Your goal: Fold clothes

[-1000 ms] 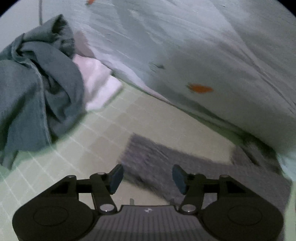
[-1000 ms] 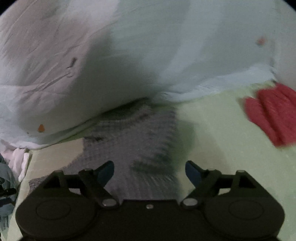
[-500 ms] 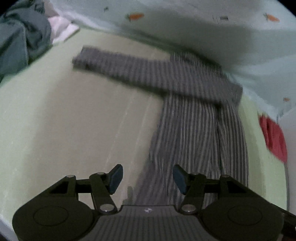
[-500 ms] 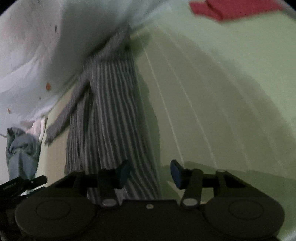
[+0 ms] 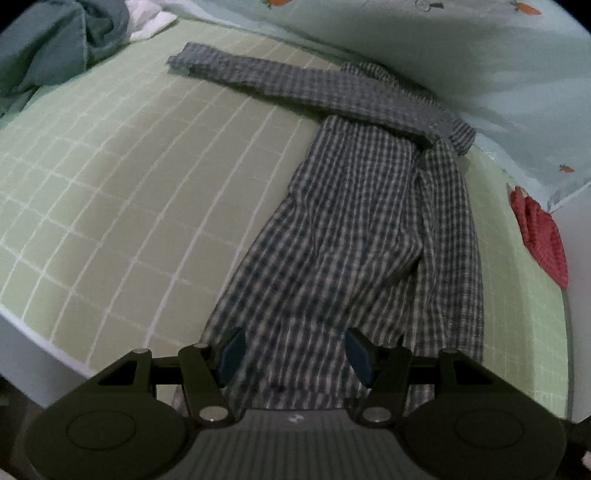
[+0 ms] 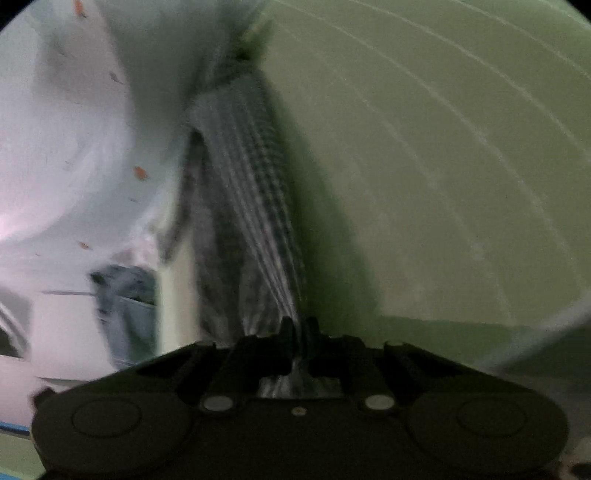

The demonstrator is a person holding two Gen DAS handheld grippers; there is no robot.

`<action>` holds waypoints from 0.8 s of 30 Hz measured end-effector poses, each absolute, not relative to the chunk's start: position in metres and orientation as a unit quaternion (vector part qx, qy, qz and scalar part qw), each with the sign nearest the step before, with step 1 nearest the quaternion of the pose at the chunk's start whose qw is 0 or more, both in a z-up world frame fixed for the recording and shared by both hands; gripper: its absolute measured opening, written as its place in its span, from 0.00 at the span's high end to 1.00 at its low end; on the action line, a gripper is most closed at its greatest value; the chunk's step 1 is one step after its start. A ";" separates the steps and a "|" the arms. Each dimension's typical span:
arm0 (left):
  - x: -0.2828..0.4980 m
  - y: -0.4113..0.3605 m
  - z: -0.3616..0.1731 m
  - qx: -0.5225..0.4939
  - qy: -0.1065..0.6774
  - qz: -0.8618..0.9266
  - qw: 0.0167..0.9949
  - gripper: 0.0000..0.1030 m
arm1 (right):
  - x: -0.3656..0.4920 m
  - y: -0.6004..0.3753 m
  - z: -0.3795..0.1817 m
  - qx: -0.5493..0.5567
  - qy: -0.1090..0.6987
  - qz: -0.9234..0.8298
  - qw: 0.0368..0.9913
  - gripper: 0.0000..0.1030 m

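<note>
Left gripper (image 5: 293, 356) nearest the lens in the left wrist view, blue-padded fingers (image 5: 232, 354) spread wide apart, holding nothing; near hem of the checked shirt (image 5: 354, 229) lies between and under them. Shirt spread lengthwise on the green bed sheet (image 5: 122, 177), a sheet with a white grid pattern, body running from the near edge toward the far right. One sleeve (image 5: 266, 77) stretched flat from the far end of the shirt out to the far left, cuff end well clear of the body. Other side of the shirt folded over along the right, fabric rumpled there.

Red cloth (image 5: 539, 236) at the right edge of the sheet, apart from the shirt. Teal garment (image 5: 48, 48) heaped at the far left, a white cloth (image 5: 147, 18) just beside it. Pale quilt (image 5: 480, 66) with small orange motifs along the far side, touching the far end of the shirt.

Right wrist view, blurred: right gripper (image 6: 297, 332) fingers drawn together, pinching a bunched edge of the checked shirt (image 6: 243, 177); fabric gathers to narrow pleats at the grip and runs away from it toward the far quilt (image 6: 74, 129). Green sheet (image 6: 443, 166) fills the right of that view. Bluish heap (image 6: 125, 299) at the left, too blurred to identify
</note>
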State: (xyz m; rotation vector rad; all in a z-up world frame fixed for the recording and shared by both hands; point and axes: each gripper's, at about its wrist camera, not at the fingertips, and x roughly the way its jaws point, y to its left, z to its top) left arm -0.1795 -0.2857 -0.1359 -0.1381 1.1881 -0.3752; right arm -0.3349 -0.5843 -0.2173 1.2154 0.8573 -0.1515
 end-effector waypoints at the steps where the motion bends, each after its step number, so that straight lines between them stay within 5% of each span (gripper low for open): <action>1: -0.181 -0.285 -0.137 -0.065 0.559 -0.174 0.808 0.41 | -0.338 -0.583 -0.219 0.544 0.404 -0.079 0.731 0.92; 6: -0.183 -0.283 -0.135 -0.063 0.564 -0.173 0.805 0.41 | -0.347 -0.568 -0.206 0.504 0.437 -0.084 0.740 0.87; 11: -0.171 -0.277 -0.124 -0.062 0.556 -0.169 0.812 0.38 | -0.334 -0.553 -0.176 0.426 0.466 -0.119 0.766 0.59; 16: -0.142 -0.262 -0.111 -0.073 0.537 -0.158 0.826 0.34 | -0.306 -0.561 -0.150 0.373 0.432 -0.151 0.807 0.19; 18: -0.128 -0.255 -0.109 -0.079 0.536 -0.151 0.827 0.34 | -0.286 -0.562 -0.148 0.376 0.426 -0.157 0.808 0.18; 21: -0.104 -0.242 -0.106 -0.087 0.531 -0.140 0.831 0.30 | -0.257 -0.563 -0.146 0.377 0.416 -0.166 0.811 0.03; 24: -0.072 -0.231 -0.109 -0.094 0.529 -0.126 0.834 0.26 | -0.229 -0.560 -0.145 0.357 0.411 -0.173 0.821 0.01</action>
